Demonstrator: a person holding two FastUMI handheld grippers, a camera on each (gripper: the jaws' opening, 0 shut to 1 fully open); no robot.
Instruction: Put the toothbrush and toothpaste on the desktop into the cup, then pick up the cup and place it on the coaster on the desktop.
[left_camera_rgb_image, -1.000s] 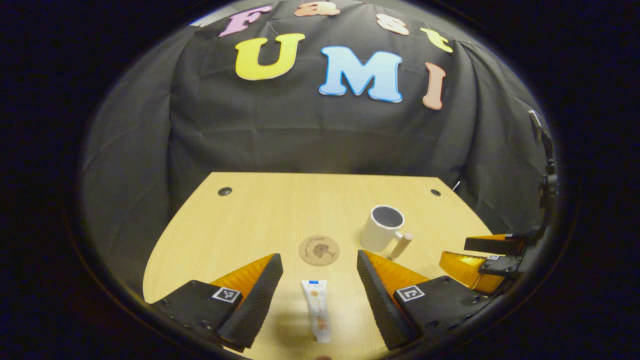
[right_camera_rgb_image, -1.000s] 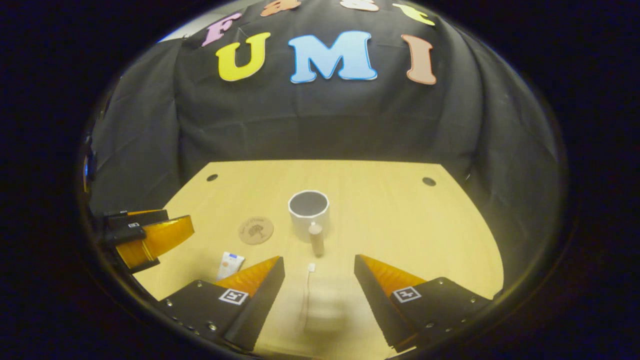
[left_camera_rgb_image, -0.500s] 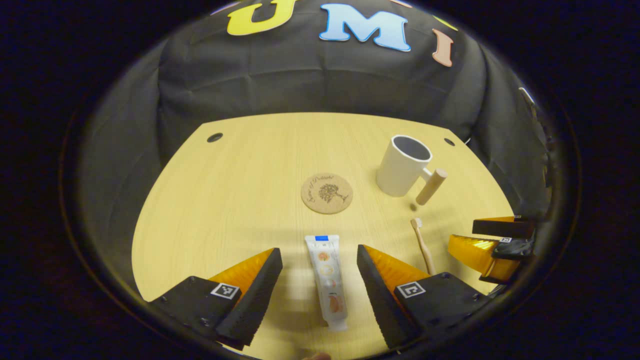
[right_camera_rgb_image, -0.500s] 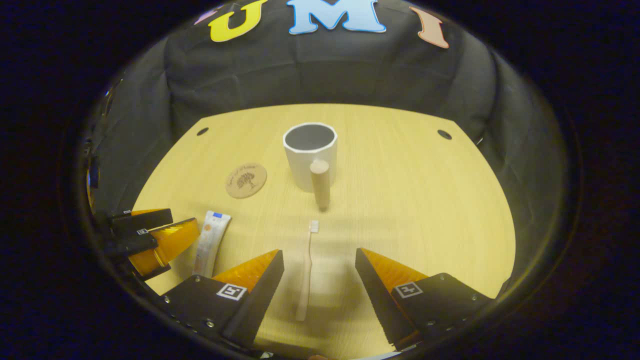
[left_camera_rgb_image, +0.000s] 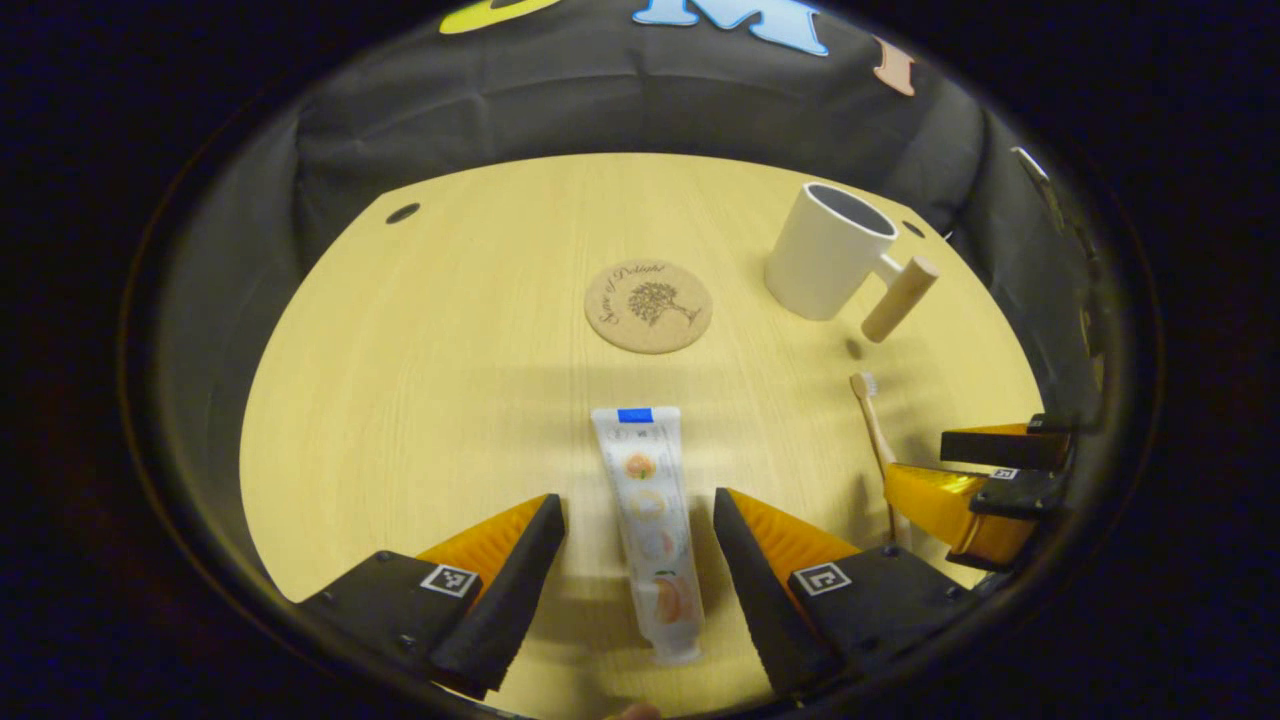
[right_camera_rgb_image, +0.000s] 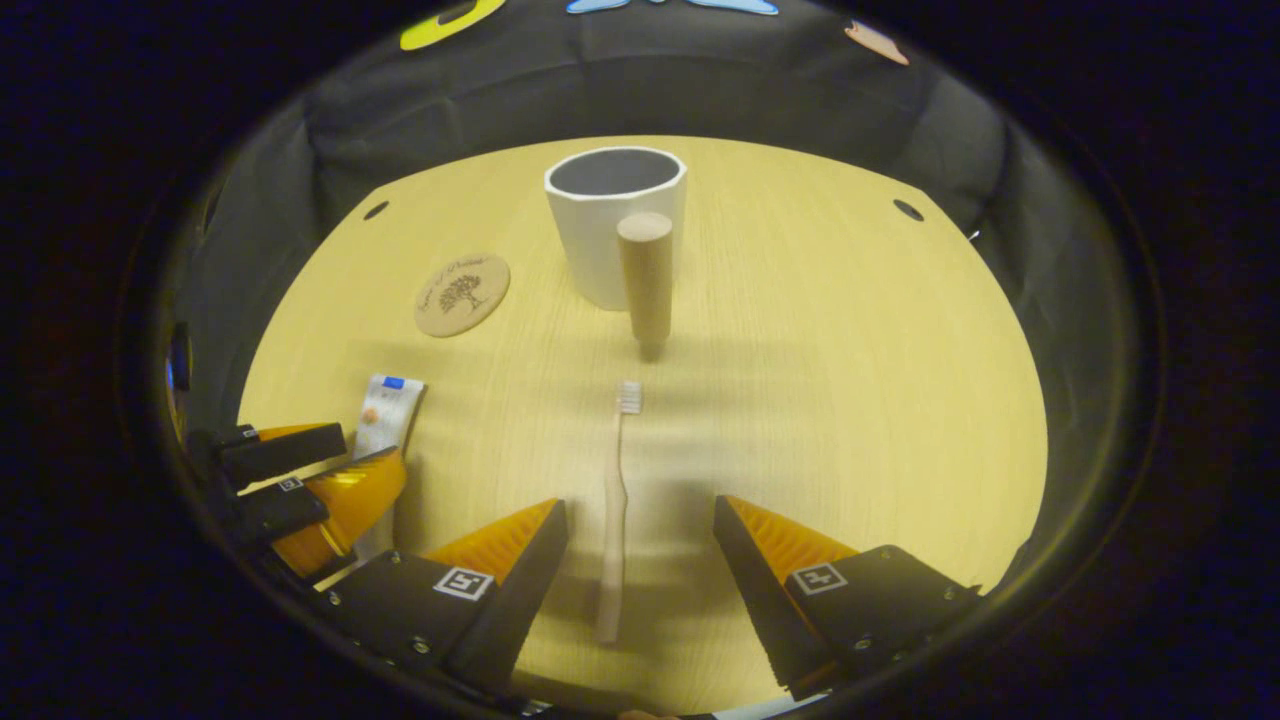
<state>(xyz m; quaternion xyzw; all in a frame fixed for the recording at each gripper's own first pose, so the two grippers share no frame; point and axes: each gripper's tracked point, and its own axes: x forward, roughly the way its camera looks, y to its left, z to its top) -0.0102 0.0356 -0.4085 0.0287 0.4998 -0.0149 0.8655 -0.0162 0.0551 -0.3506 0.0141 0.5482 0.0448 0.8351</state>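
Observation:
A white toothpaste tube (left_camera_rgb_image: 648, 520) lies flat on the wooden desktop (left_camera_rgb_image: 430, 370), its lower half between the fingers of my open left gripper (left_camera_rgb_image: 638, 535), not touched. A wooden toothbrush (right_camera_rgb_image: 613, 520) lies lengthwise between the fingers of my open right gripper (right_camera_rgb_image: 638, 535), bristles toward the cup. The white cup (right_camera_rgb_image: 610, 235) with a wooden peg handle (right_camera_rgb_image: 646, 275) stands upright behind it. The cork coaster (right_camera_rgb_image: 462, 294) lies left of the cup. In the left gripper view I see the cup (left_camera_rgb_image: 828, 254), coaster (left_camera_rgb_image: 648, 306), toothbrush (left_camera_rgb_image: 872, 420) and the right gripper (left_camera_rgb_image: 985, 470).
Black cloth walls close in the desk on the far side and both flanks. Two dark round holes (right_camera_rgb_image: 908, 210) mark the desk's back corners. The left gripper (right_camera_rgb_image: 300, 485) sits at the lower left of the right gripper view, next to the toothpaste (right_camera_rgb_image: 378, 415).
Both grippers have come down and forward over the desk. The toothpaste now lies deeper between the left fingers and the toothbrush deeper between the right fingers. Both stay open.

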